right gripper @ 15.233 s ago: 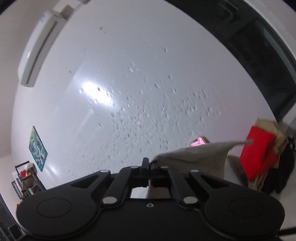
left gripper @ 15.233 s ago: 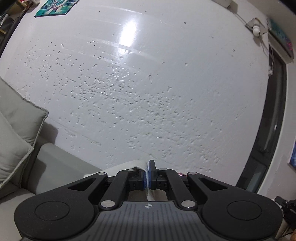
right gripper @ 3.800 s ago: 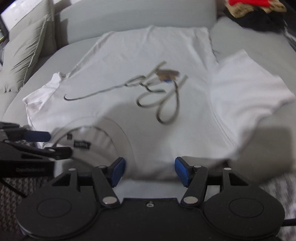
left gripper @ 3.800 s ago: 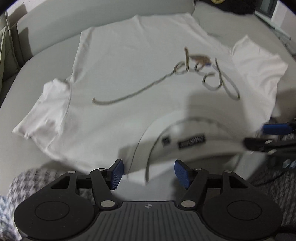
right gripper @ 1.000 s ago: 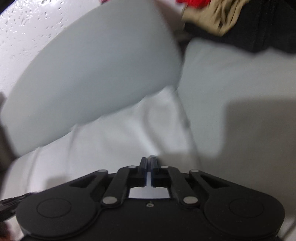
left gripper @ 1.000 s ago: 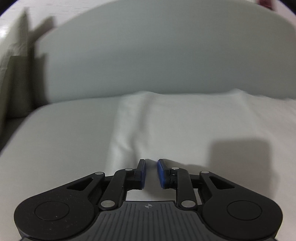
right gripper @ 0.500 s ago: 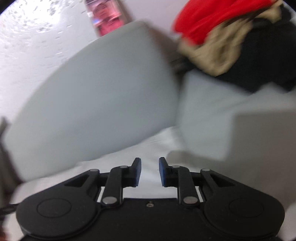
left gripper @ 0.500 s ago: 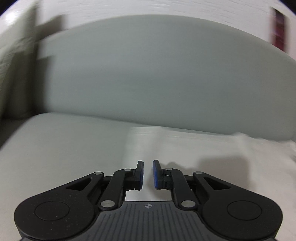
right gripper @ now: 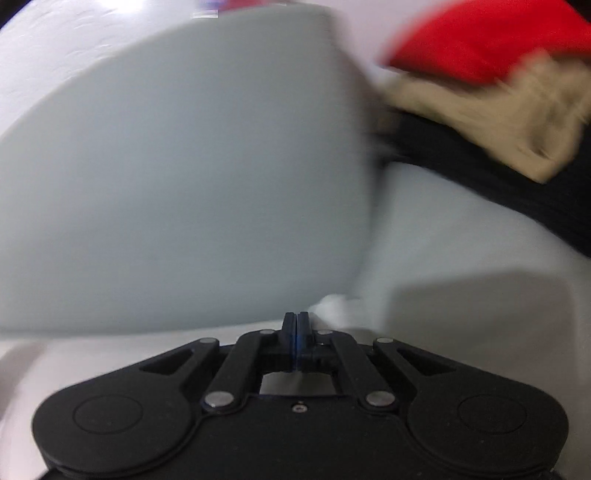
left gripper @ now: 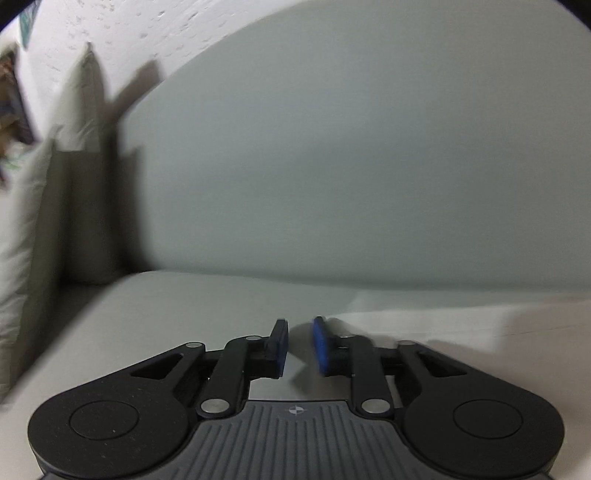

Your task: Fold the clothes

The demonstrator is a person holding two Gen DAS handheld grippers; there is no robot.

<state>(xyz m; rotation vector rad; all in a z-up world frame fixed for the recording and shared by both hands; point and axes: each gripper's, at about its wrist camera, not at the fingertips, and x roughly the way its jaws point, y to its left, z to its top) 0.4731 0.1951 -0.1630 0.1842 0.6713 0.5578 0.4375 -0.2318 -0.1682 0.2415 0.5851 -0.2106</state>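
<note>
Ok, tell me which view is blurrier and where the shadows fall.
Right wrist view: heavier motion smear, worst on the red cloth and tan cloth; a blocky shadow lies on the sofa seat. Left wrist view: blur mainly on the cushion; soft shadow on the white shirt.

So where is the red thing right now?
In the right wrist view, the red cloth sits at the top right, on a tan garment, beside the grey sofa back.

Pale grey-green upholstered sofa backrest (left gripper: 351,155) fills centre frame, matching seat cushion (left gripper: 166,302) below. Beige throw pillows (left gripper: 33,206) stacked far left. White pitted plaster wall (left gripper: 147,26) upper left, shadow cast across it.
</note>
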